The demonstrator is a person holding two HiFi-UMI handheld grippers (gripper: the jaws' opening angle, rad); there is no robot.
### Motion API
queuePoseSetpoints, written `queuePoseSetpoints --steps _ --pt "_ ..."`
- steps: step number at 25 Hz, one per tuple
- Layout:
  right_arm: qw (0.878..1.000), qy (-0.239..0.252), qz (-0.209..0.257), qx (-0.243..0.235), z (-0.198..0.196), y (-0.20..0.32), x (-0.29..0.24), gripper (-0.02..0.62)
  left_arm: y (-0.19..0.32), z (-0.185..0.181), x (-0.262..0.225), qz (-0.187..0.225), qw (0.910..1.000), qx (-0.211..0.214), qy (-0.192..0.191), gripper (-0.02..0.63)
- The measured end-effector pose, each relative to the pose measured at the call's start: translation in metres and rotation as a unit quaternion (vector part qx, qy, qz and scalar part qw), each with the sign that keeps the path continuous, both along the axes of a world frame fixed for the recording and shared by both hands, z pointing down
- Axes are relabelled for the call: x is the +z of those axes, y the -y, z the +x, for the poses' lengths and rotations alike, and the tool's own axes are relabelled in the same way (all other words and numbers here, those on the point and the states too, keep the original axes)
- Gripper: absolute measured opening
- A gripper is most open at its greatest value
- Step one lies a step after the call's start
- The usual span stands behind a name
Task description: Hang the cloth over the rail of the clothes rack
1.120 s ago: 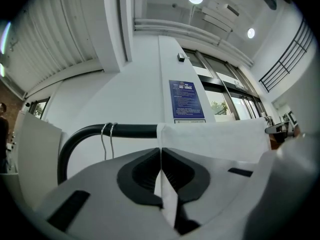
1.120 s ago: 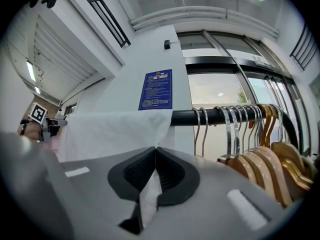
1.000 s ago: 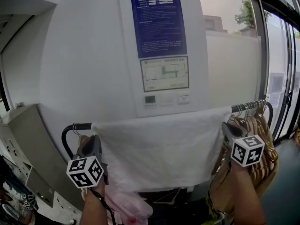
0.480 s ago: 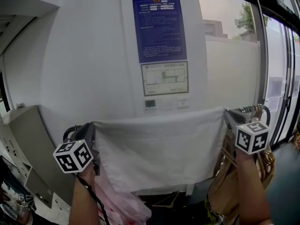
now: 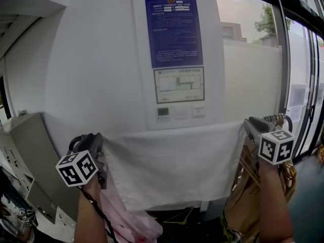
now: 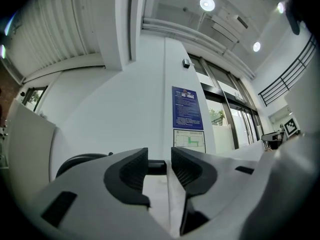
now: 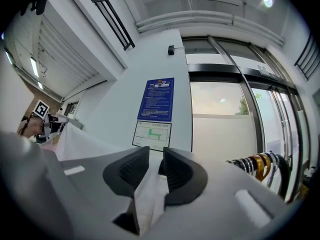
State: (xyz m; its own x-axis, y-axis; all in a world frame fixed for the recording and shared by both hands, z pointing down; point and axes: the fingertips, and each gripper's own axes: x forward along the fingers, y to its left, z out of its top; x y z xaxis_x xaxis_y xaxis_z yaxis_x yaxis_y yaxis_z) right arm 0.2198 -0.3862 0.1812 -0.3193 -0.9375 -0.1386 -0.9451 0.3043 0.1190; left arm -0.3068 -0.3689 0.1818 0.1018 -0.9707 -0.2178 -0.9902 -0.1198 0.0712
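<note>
A white rectangular cloth (image 5: 177,166) is seen draped over the black metal rail (image 6: 156,167) of the clothes rack, spread across the lower middle of the head view, its top edge stretched from one gripper to the other; its lower edge hangs free. The left gripper (image 5: 96,139) is held at the cloth's left corner in the lower left of the frame; its jaws have just been opening and are released, with the cloth's edge and the rail seen in the gap between them. The right gripper (image 5: 251,124) is held at the right corner; its jaws have likewise just been opening and stand apart, a fold of cloth lying loosely between them. Metal hanger hooks (image 7: 255,164) are gathered on the rail at the right; a pale pink garment (image 5: 119,211) hangs below the left gripper.
</note>
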Motion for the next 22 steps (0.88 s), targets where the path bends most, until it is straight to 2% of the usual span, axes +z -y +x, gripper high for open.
queuePoseSetpoints --steps 2,7,14,18,22 --pt "1.000 0.001 0.002 0.001 0.000 -0.001 0.000 0.086 -0.001 -0.002 0.000 0.002 1.0000 -0.004 0.000 0.144" --pt "1.000 -0.003 0.008 -0.003 -0.009 -0.010 0.005 0.086 -0.006 0.012 0.010 -0.003 0.9999 0.008 0.014 0.144" --pt "0.999 -0.016 -0.009 -0.031 -0.037 -0.023 0.047 0.086 -0.019 0.037 0.037 -0.012 0.9987 0.006 0.050 0.144" --pt "1.000 -0.003 -0.020 -0.013 -0.023 -0.017 0.061 0.086 -0.009 0.023 0.051 -0.029 0.9989 -0.007 0.036 0.144" --pt "0.999 0.014 -0.031 0.000 -0.006 -0.008 0.070 0.086 -0.005 0.017 0.061 -0.029 0.9986 -0.018 0.040 0.144"
